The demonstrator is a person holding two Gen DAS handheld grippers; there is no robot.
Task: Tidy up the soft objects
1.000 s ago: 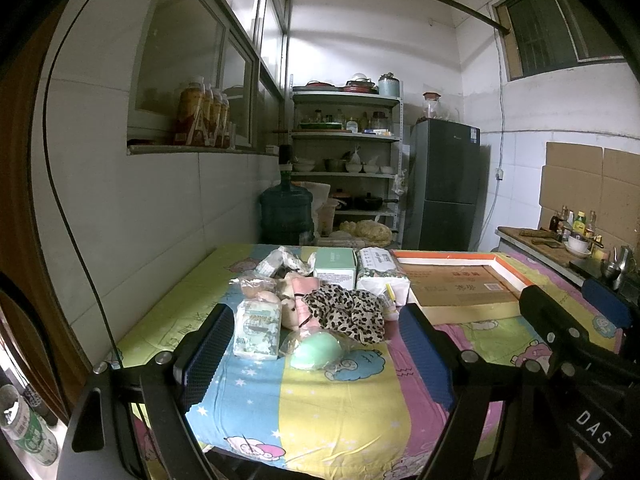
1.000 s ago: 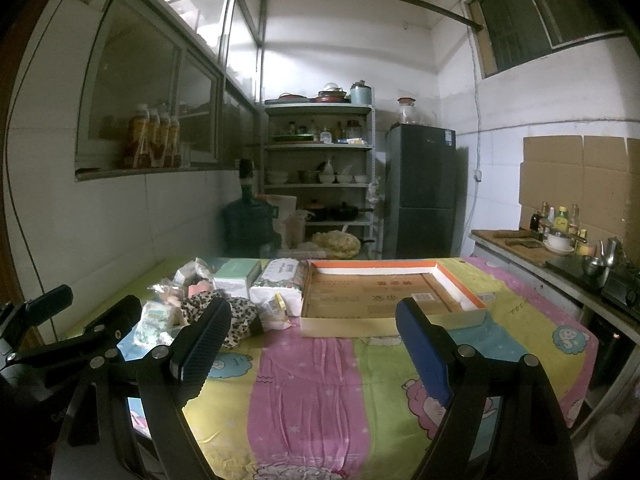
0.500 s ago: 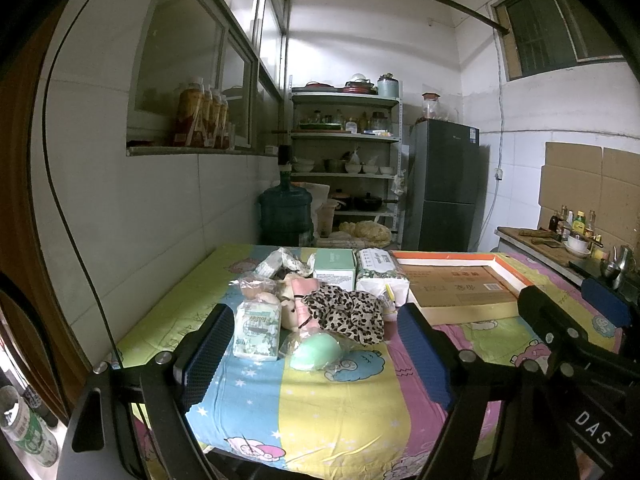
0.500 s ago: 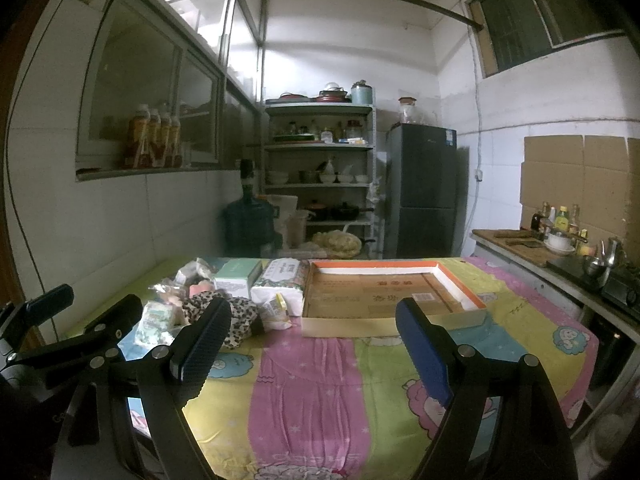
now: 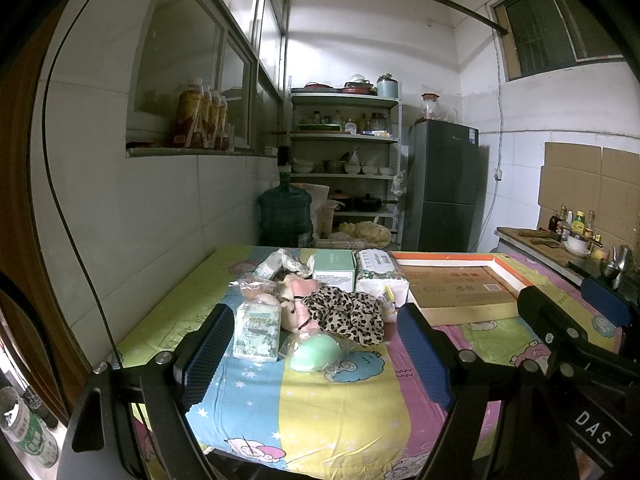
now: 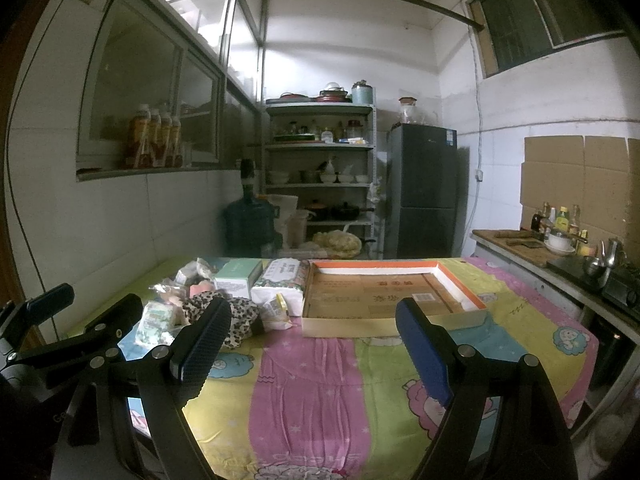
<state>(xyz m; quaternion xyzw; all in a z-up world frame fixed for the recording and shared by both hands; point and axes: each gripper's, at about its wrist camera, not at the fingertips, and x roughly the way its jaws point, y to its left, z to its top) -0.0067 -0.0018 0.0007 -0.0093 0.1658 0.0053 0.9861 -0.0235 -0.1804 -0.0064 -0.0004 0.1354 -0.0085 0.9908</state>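
both grippers [image 5: 312, 344] [image 6: 308, 344] and pile [image 5: 320, 312] unchanged

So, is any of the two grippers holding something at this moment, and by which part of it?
Nothing is held. The left gripper and the right gripper both stand open and empty over the table.

Heap of soft packets [image 5: 320, 308] on table [image 5: 320, 408], apparently touching tray [image 5: 460, 292] on right.

1. A table [image 6: 320, 392] is wearing a striped cartoon-print cloth [image 5: 304, 408].
2. A heap of soft packets [image 5: 316, 308] is lying on its left part.
3. A shallow cardboard tray [image 6: 384, 300] is sitting just beside them.
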